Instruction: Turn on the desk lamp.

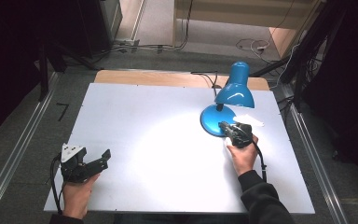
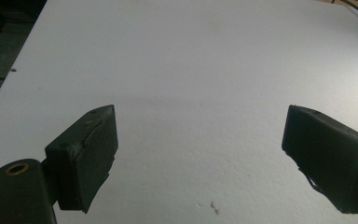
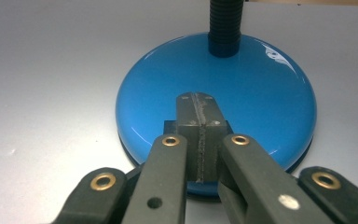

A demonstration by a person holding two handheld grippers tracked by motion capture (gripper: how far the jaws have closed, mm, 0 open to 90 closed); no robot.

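Lamp base [image 3: 214, 107] under clenched right gripper [image 3: 196, 100] fingers; left gripper [image 2: 200, 149] released, well apart.

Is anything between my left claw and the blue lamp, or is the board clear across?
Nothing visible stands in the way. The left claw, jaws open, sits at the near left of the white board, and bare board runs from it to the lamp base. The right claw, shut, is over the base's near edge.

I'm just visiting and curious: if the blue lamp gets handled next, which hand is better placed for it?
Probably the right. Its hand-held gripper, jaws pressed together, sits over the lamp base. The left hand-held gripper is open above bare table, far from the lamp.
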